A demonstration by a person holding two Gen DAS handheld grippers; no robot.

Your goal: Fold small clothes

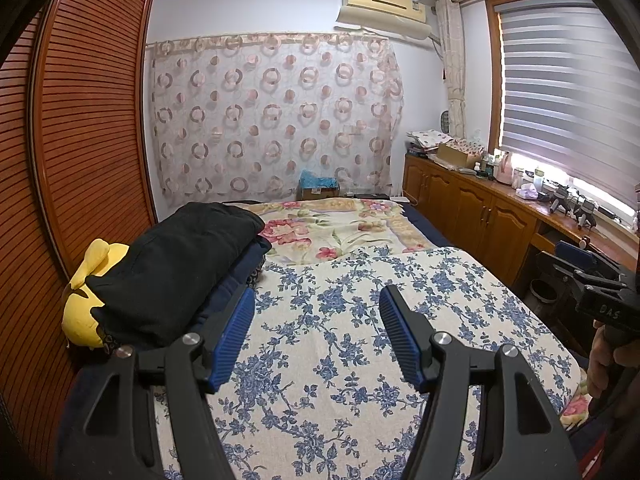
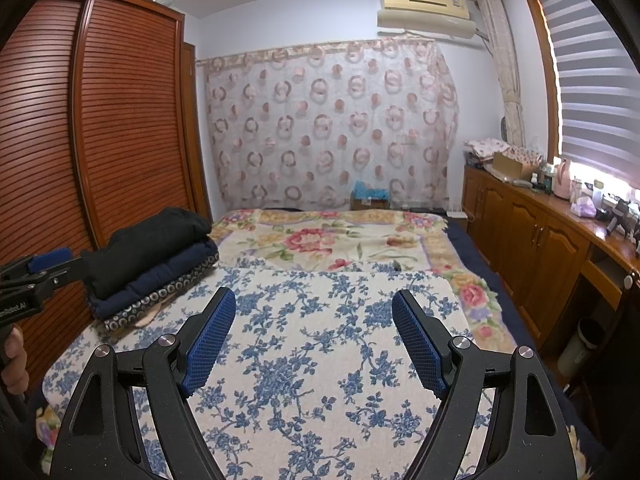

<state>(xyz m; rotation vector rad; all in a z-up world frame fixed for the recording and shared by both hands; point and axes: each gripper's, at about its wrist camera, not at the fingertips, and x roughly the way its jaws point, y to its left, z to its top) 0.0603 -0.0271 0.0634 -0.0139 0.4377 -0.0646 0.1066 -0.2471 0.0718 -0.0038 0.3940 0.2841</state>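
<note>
Both hand-held grippers, left hand-held gripper and right hand-held gripper, hover with jaws apart, empty, over the bed's blue-flowered mat; the folded clothes stack lies left of both; likely next, reach the top black piece squarely, pinching one edge only.

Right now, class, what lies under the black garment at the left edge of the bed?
Under the black garment lies a folded navy piece, then a ring-patterned one, on the bed. A yellow thing pokes out behind; the rest is covered.
</note>
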